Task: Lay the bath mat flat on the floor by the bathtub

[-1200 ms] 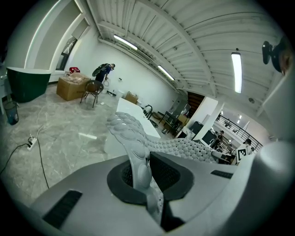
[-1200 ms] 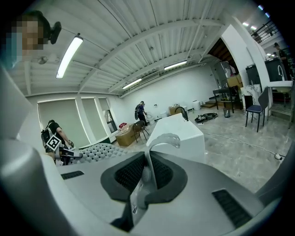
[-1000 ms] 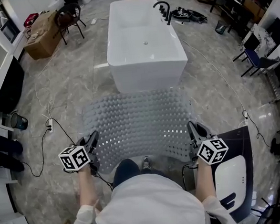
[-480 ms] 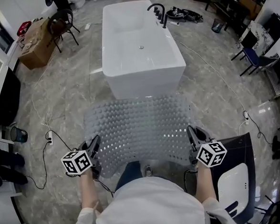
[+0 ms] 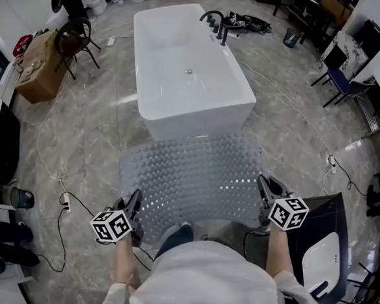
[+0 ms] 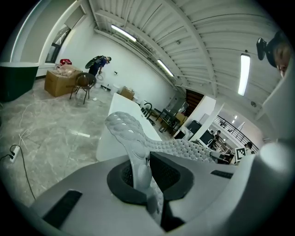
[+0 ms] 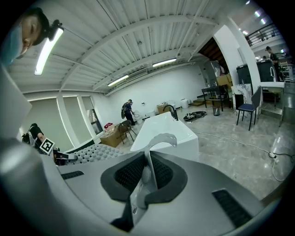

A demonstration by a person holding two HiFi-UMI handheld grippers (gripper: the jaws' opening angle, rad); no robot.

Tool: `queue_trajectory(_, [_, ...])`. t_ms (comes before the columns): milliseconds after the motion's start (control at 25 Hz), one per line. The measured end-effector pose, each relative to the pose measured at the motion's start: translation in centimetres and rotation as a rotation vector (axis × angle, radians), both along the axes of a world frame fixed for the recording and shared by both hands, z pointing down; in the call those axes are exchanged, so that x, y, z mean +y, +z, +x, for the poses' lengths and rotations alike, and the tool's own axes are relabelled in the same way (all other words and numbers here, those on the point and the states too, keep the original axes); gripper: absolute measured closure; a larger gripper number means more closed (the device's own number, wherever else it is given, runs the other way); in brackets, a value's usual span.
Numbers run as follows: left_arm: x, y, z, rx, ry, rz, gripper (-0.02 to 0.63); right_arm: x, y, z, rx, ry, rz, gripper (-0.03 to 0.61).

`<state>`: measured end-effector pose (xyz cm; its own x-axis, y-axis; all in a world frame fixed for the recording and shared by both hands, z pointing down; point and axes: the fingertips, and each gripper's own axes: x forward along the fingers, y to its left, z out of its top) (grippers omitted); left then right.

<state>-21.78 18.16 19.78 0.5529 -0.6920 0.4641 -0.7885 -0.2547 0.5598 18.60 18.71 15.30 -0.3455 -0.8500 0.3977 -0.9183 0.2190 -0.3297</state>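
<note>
Mat [image 5: 191, 174] was closer to the tub [image 5: 187, 64] than a second back — far edge just beside its near end. Left gripper [image 5: 133, 204] and right gripper [image 5: 265, 185] each had fingers [image 6: 120, 177] pinched on a near corner, so that edge hung off the floor [image 5: 85, 136] — not laid yet.

White long-sleeved top [image 5: 205, 280] — left gripper [image 5: 132, 200] and right gripper [image 5: 265, 184] grey with marker cubes [image 5: 111, 226]

Grey, hole-dotted bath mat [image 5: 192, 177], white bathtub [image 5: 187, 70], grey marbled floor [image 5: 90, 122].
</note>
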Motion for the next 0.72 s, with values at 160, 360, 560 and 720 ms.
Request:
queue_trajectory(160, [-2.1,1.1,-0.5,0.023,0.022,-0.009,0.571,-2.1,0.2,-0.6,0.03,0.026,-0.011,0.541])
queue_trajectory(360, [-4.4,2.3,-1.0,0.019,0.044,-0.014,0.571,-4.1,1.1,-1.2,0.049,0.035,-0.034,0.541])
queue_trajectory(560, [-6.4,3.4,-0.1,0.025,0.044,-0.024,0.571,-6.4,2.1,-0.4,0.056,0.046,-0.048,0.541])
queue_trajectory(720, [-8.3,4.2,0.1,0.015,0.042,-0.025,0.571,-8.3,3.6,0.0,0.056,0.058,-0.064,0.541])
